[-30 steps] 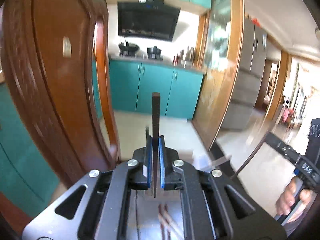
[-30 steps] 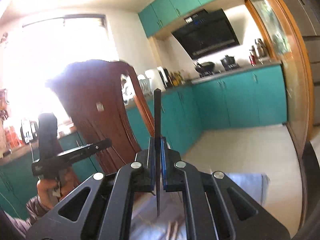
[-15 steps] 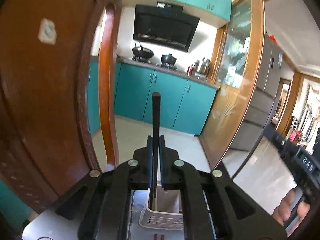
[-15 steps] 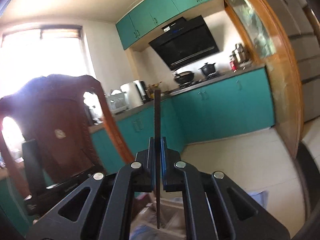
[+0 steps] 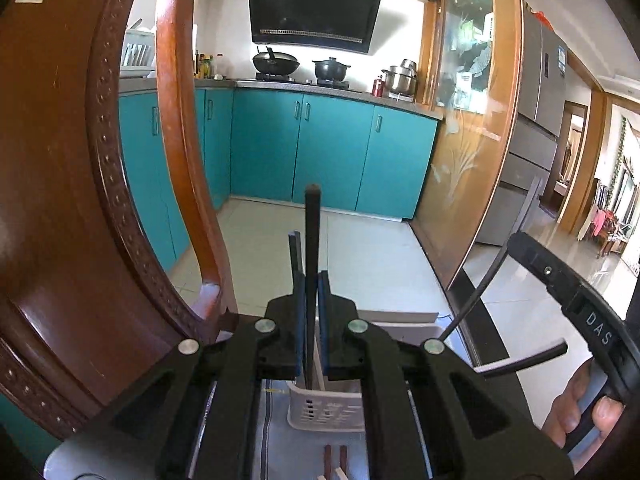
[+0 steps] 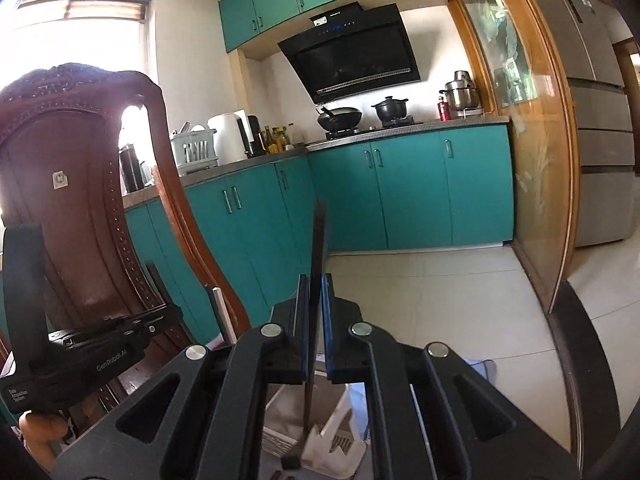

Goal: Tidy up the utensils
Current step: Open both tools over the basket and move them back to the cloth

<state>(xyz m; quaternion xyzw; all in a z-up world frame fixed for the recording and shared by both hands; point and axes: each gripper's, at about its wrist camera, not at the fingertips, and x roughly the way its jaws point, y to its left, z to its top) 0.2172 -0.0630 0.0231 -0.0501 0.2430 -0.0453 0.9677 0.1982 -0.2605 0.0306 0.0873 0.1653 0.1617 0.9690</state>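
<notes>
My left gripper [image 5: 311, 280] is shut on a dark chopstick [image 5: 311, 240] held upright, its lower end inside a white slotted utensil basket [image 5: 324, 408]. A second dark stick [image 5: 296, 252] stands in the basket just left of it. My right gripper [image 6: 316, 284] is shut on another dark chopstick [image 6: 318, 248], also upright, its lower end over the white basket [image 6: 332, 444]. The right gripper's body shows at the right of the left wrist view [image 5: 576, 300]; the left gripper's body shows at the left of the right wrist view [image 6: 80, 344].
A carved wooden chair back [image 5: 80, 200] stands close on the left and also shows in the right wrist view [image 6: 72, 184]. Two reddish chopsticks [image 5: 334, 460] lie on the table in front of the basket. Teal kitchen cabinets [image 5: 332, 152] and a tiled floor lie beyond.
Both grippers have tilted downward over the table. The white basket has come into view under them, and the left chopstick's lower end now sits inside it.
</notes>
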